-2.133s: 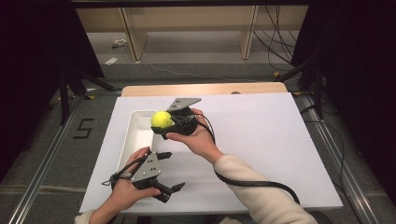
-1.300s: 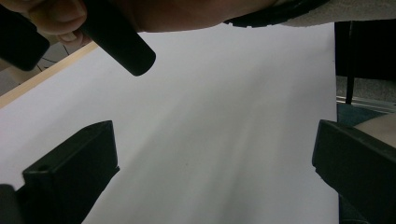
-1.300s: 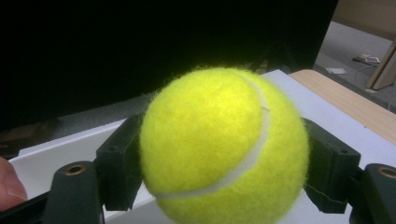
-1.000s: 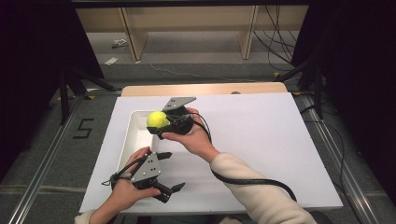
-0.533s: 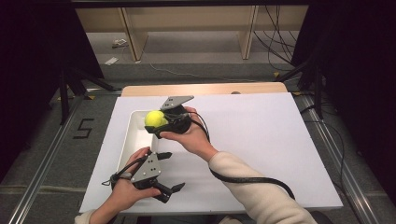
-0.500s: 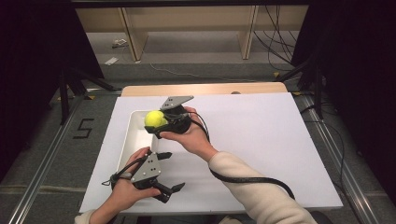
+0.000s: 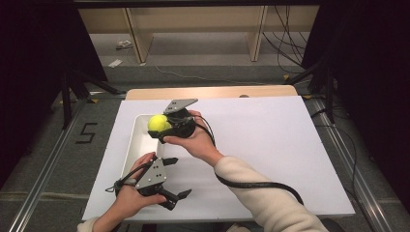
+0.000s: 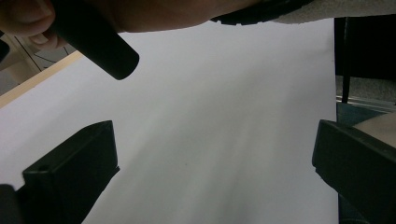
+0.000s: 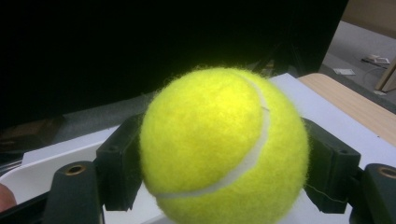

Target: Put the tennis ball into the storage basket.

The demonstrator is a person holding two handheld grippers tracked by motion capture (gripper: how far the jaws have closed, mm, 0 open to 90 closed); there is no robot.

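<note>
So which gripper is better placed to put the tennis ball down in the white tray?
Probably the right gripper: it already clamps the tennis ball and holds it above the white tray. The left gripper is open, empty, and over the table near the tray's front end.

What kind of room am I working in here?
Probably a lab recording booth: a white-covered table flanked by dark curtains, loose cables on the floor, and a floor marking "5".
</note>
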